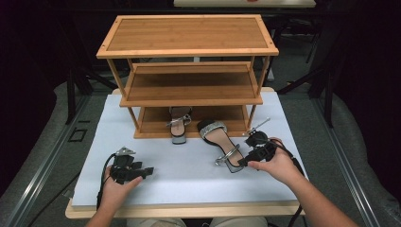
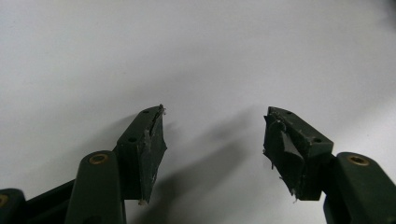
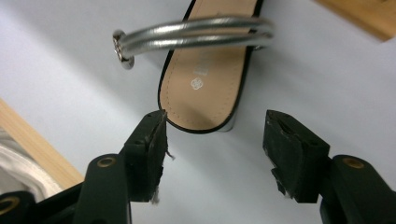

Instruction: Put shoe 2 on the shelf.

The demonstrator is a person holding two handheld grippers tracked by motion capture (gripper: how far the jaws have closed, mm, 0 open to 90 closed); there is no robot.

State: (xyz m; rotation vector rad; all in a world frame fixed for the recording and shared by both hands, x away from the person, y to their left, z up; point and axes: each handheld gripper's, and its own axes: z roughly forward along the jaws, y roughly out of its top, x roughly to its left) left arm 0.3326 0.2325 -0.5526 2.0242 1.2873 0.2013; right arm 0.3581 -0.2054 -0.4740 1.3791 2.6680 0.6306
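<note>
A tan sandal (image 1: 221, 142) with a glittery toe band and a silver ankle strap lies on the white table top, toe toward the rack. My right gripper (image 1: 243, 161) is at its heel end. In the right gripper view the sandal's heel (image 3: 205, 88) lies just ahead of the open jaws (image 3: 215, 140), touching neither pad, with the silver strap (image 3: 196, 37) arching above. A matching sandal (image 1: 179, 125) rests on the rack's bottom shelf, its heel sticking out. My left gripper (image 1: 145, 171) rests at the front left, open over bare table (image 2: 212, 126).
A three-tier wooden shoe rack (image 1: 189, 52) stands at the back of the white table top (image 1: 189, 184); its upper two shelves are bare. The table's wooden front edge (image 1: 189, 210) runs close to the person's forearms.
</note>
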